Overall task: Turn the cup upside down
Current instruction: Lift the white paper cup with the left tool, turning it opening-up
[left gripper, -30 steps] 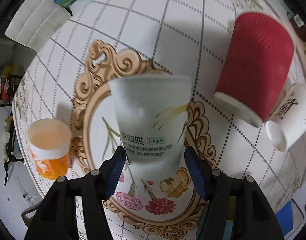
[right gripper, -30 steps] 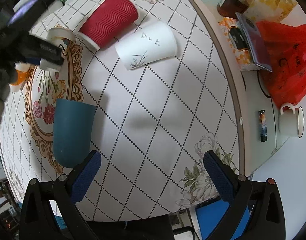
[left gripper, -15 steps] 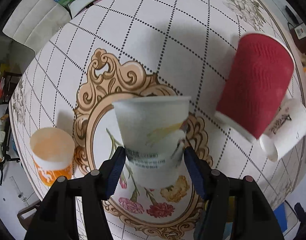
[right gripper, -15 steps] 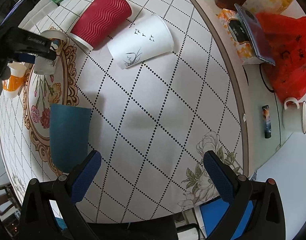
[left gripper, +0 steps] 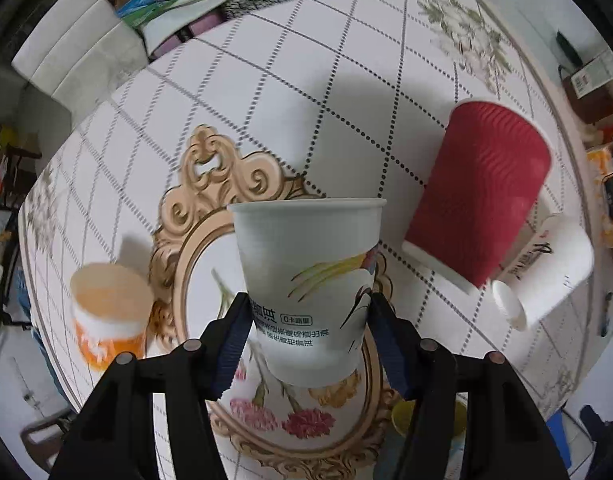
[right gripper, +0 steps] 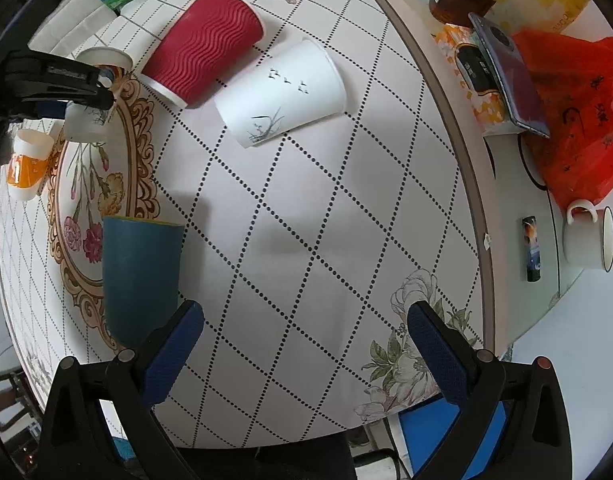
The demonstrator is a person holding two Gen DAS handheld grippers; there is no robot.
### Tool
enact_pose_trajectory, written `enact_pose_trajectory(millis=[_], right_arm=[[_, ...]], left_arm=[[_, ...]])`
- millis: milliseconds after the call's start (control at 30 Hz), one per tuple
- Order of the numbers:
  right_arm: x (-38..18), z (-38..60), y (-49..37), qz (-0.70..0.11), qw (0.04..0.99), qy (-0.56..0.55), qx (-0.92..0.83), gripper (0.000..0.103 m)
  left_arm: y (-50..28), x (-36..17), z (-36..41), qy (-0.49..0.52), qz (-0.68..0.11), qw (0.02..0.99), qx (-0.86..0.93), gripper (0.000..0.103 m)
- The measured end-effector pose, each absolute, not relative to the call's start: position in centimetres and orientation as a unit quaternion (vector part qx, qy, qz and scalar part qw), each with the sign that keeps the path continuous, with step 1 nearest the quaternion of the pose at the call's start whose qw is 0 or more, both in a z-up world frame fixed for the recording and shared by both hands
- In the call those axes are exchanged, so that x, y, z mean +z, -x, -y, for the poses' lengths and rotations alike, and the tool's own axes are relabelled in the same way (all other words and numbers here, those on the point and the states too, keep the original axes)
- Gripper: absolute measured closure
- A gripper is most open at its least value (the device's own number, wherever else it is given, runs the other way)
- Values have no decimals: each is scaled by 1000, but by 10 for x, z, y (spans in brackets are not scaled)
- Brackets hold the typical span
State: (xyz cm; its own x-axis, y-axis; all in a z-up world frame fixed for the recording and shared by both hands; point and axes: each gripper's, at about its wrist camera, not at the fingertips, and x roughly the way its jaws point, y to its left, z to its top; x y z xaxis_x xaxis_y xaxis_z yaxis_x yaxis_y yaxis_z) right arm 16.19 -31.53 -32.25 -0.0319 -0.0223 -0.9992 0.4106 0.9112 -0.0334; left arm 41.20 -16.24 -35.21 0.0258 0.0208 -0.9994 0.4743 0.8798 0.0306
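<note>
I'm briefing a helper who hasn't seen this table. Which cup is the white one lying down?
On the round table, look past its gold-framed flower medallion to two cups on their sides. The white cup touches the red ribbed cup; only it is plain white with inked birds and grass.

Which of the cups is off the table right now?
The white printed cup, clamped between the left hand-held gripper's pads. The red ribbed cup and the white bird-print cup lie on their sides; the teal and orange ones stand.
</note>
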Motion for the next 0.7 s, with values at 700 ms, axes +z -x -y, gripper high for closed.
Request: enact_pose_trajectory(millis=[700], right_arm=[[-329, 272, -116, -703, 702, -93, -68, 0]], left_arm=[[-216, -308, 77, -2, -722, 686, -92, 46]])
